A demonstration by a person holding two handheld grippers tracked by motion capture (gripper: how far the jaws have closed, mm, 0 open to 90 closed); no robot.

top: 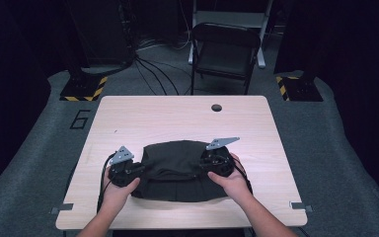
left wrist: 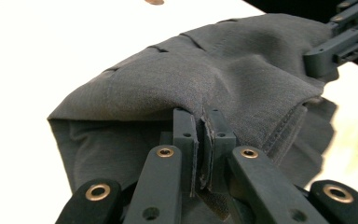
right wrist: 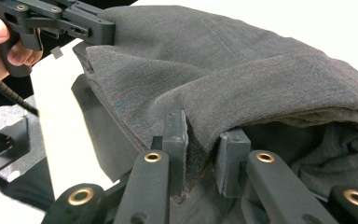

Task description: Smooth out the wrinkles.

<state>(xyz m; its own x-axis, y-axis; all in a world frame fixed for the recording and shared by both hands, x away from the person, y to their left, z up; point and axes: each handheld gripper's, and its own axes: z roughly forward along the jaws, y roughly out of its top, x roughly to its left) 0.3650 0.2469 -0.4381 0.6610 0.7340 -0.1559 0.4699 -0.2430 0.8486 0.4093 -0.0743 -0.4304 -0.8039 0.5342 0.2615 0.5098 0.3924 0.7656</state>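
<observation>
A dark grey garment [top: 177, 170] is lifted at 2 points above the near half of the wooden surface [top: 177, 116], midway between its left and right edges. The left hand-held gripper [top: 137, 169] is clamped on the cloth's left edge; in the left gripper view its jaws are pressed together on a pinched fold [left wrist: 201, 140]. The right hand-held gripper [top: 203, 165] is clamped on the opposite edge, and in the right gripper view the fabric [right wrist: 200, 135] is seen draped between its jaws, gripped against the left pad, with a small gap left beside the other.

The 2 grips are judged to be taken at matching points on opposite sides so that the cloth can be raised evenly and hang straight, probably for folding or spreading. A tent-like ridge is formed between the grippers, while the lower layers are left resting on the surface near its front edge.

The garment is thus spanned between both grippers, its bulk sagging below and between them.
</observation>
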